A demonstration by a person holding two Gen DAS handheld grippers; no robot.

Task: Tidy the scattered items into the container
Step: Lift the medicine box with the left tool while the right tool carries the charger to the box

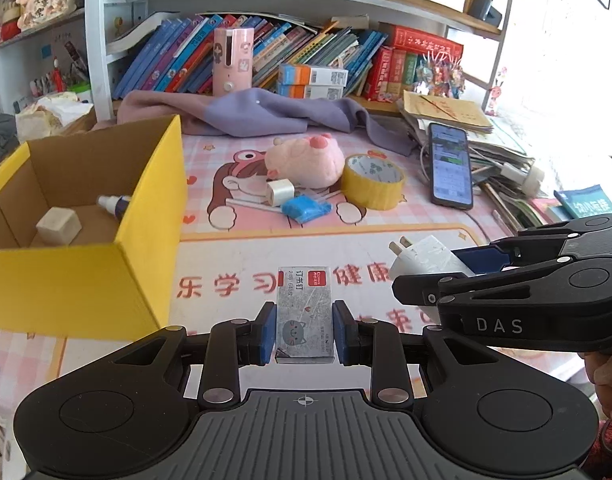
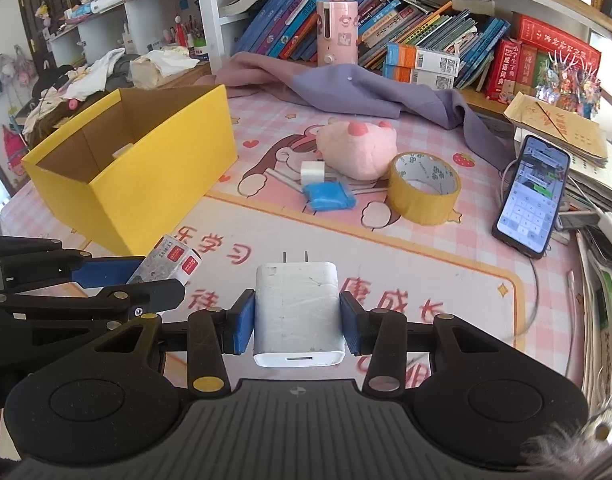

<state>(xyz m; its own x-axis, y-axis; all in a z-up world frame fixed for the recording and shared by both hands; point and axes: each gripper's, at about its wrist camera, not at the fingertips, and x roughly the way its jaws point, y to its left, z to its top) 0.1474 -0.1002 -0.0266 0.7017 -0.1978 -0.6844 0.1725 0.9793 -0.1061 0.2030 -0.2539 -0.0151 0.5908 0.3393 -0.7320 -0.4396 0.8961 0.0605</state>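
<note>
Bookshelf backdrop: slanted books, pink cylindrical device (image 1: 233, 60), purple cloth (image 1: 261, 114) draped onto table.

Table (image 2: 446, 280): covered by pink cartoon mat with Chinese lettering.

Container: yellow cardboard box (image 1: 145, 200), open top, left side of table. Contents seen from left wrist view: pale cube (image 1: 59, 226) and small spray bottle (image 1: 113, 204) lying on its side.

Left tool (image 1: 304, 332): narrow, blue pads clamped on both sides of small grey staple box (image 1: 303, 312) with red label and cat drawing; held above mat, near the yellow box's front corner.

Right tool (image 2: 297, 320): narrow, pads pressed on both sides of white charger plug (image 2: 297, 312), prongs pointing away from camera; held above mat, just right of left tool.

Scattered items, mid-table, beyond both tools:
- pink plush toy (image 1: 306, 158)
- yellow tape roll (image 1: 372, 180), just right of plush
- small white cube adapter (image 1: 279, 192), in front of plush
- blue packet (image 1: 306, 208), touching adapter, on top of white sticks (image 1: 249, 204)

Right edge: smartphone (image 1: 450, 164), screen lit, cable attached, beside stack of papers and brown envelope (image 1: 446, 114).
</note>
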